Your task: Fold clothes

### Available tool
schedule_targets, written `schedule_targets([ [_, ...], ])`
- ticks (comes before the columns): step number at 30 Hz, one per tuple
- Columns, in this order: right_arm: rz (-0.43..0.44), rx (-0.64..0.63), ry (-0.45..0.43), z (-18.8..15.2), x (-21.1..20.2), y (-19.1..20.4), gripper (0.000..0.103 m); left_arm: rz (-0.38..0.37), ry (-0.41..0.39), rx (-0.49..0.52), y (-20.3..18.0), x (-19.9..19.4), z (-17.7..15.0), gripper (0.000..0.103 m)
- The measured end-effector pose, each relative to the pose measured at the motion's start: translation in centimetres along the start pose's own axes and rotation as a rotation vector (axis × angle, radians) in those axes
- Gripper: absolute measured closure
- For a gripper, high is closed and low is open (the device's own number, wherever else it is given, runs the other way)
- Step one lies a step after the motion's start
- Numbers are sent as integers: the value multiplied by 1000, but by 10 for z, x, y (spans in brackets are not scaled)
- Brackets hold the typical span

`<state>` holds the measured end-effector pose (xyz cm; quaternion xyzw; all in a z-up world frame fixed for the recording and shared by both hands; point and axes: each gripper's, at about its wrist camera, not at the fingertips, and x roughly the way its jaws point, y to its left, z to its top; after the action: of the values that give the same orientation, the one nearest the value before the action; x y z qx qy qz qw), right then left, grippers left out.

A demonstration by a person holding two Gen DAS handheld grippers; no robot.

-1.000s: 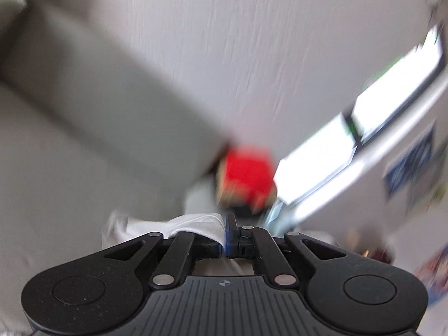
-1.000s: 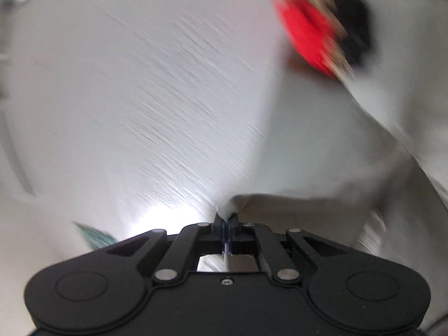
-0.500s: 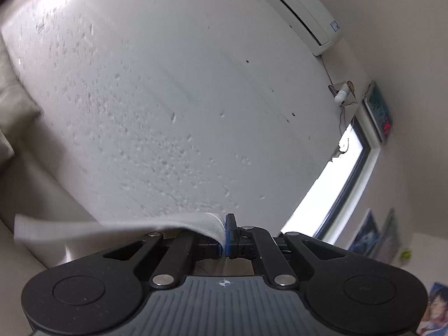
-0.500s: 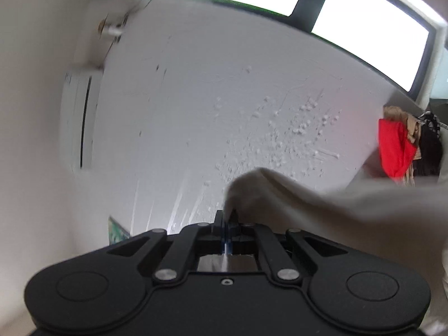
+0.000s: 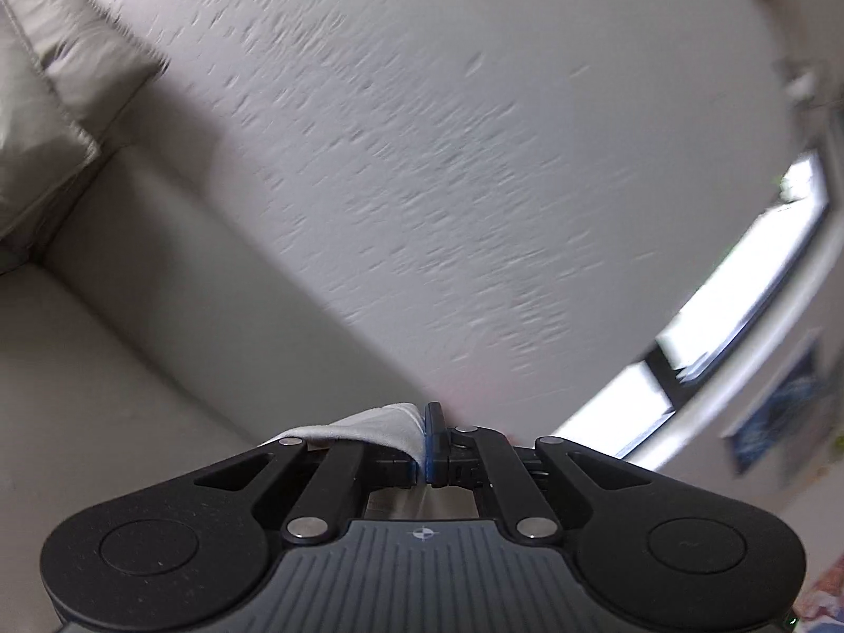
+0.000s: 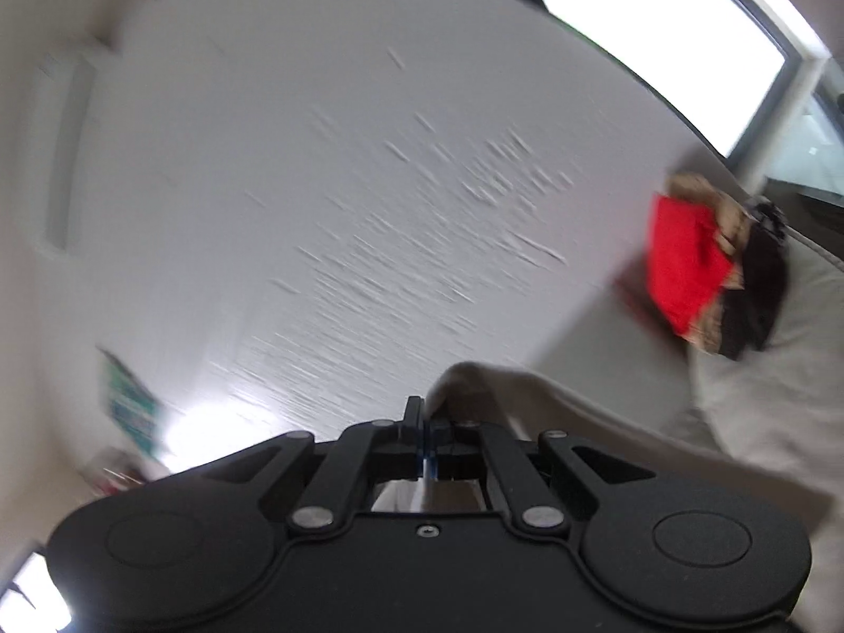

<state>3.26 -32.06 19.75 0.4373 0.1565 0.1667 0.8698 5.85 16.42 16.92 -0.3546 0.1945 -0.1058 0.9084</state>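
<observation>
Left wrist view: left gripper [image 5: 425, 440] clamped tight on a fold of pale cloth [image 5: 369, 424]; the fabric drapes off to the left over the finger linkage. Behind it, a textured white wall [image 5: 422, 158] and a beige sofa [image 5: 105, 290], cushion [image 5: 47, 121] at the sofa's top-left corner. Motion blur.

Right wrist view: right gripper [image 6: 425, 440] pinched closed on the same pale cloth [image 6: 527, 401], which runs right and down past the housing. Red garment [image 6: 683, 269] with tan and dark pieces piled on the sofa's far arm, window [image 6: 659, 31] above.
</observation>
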Motion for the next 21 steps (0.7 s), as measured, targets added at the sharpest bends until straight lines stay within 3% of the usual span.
schedule_targets([
  [2, -75, -15, 28, 14, 47, 2, 101, 64, 10, 29, -3, 34, 22, 102],
  [4, -114, -32, 22, 31, 83, 8, 101, 84, -37, 95, -18, 43, 46, 102],
  [6, -54, -65, -42, 45, 71, 25, 101, 34, -123, 162, -37, 31, 59, 102],
  [9, 11, -109, -95, 51, 60, 31, 101, 9, -193, 234, -40, 14, 56, 101],
  [12, -4, -89, -58, 34, 57, -8, 101, -1, -170, 218, -15, 21, 29, 101],
  [14, -52, -57, -10, 13, 64, -42, 101, 40, -127, 214, 8, 43, 2, 101],
  [21, -256, 88, 168, -87, 83, -161, 101, 272, 87, 147, 116, 85, -110, 101],
])
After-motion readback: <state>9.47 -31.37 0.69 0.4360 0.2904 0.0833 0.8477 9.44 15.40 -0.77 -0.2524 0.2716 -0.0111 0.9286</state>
